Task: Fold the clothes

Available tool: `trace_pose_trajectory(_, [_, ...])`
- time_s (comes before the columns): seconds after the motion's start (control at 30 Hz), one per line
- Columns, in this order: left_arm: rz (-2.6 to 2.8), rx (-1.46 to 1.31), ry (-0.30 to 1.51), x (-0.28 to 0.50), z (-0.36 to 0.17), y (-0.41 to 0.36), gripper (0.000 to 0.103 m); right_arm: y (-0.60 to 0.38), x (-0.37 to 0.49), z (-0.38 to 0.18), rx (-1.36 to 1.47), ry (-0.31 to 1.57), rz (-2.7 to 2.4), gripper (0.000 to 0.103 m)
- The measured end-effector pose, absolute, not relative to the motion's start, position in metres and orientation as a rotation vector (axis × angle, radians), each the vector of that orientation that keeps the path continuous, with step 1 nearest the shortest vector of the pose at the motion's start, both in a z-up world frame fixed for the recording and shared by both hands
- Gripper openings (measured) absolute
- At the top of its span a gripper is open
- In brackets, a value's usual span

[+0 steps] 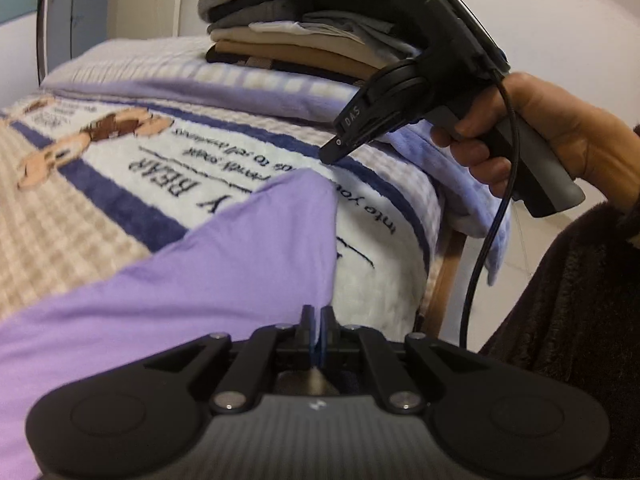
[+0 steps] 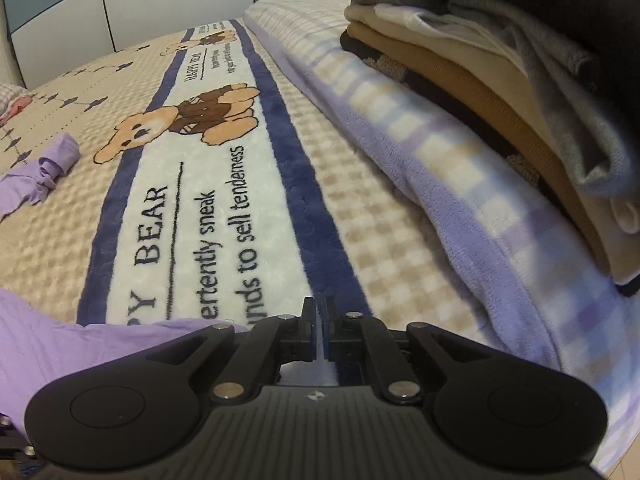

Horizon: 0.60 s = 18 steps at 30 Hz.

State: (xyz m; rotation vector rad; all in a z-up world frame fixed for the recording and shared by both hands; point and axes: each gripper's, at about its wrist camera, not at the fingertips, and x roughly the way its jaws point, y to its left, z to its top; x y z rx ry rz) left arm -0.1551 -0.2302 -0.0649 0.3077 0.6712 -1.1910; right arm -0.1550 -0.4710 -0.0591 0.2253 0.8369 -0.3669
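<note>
- The left gripper (image 1: 318, 322) had its fingers pressed together, with the lavender garment (image 1: 180, 280) spread just ahead and to its left; whether cloth was pinched between them could not be told.
- The right gripper (image 2: 319, 316) likewise showed its fingers closed together, low over the bear-print blanket (image 2: 208, 184) on the bed.
- The lavender garment lay to the right gripper's left, one bunched sleeve end (image 2: 52, 168) farther ahead of it.
- A stack of folded clothes (image 2: 500, 80) sat ahead and to the right, on a folded checked lilac blanket (image 2: 460, 208).
- A hand (image 1: 552, 136) held the right gripper's handle.
</note>
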Motion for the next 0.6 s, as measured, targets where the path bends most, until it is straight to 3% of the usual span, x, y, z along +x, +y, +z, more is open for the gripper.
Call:
trace_pose_trajectory(0.13, [-1.193,0.290,0.677,-0.154,-0.065,-0.229,0.020,-0.478,-0.164,-0.055,0.332,0.830,-0.328,0.019])
trace_pose_trajectory(0.2, [-1.195,0.281,0.679,-0.153,-0.065,-0.228,0.026,-0.481,-0.169,-0.054,0.377,0.838,-0.298,0.020])
trace_pose_trajectory(0.6, [-1.163,0.289,0.644,-0.149,-0.069,-0.244,0.028,-0.465,-0.177,-0.059,0.305,0.937,-0.190,0.020])
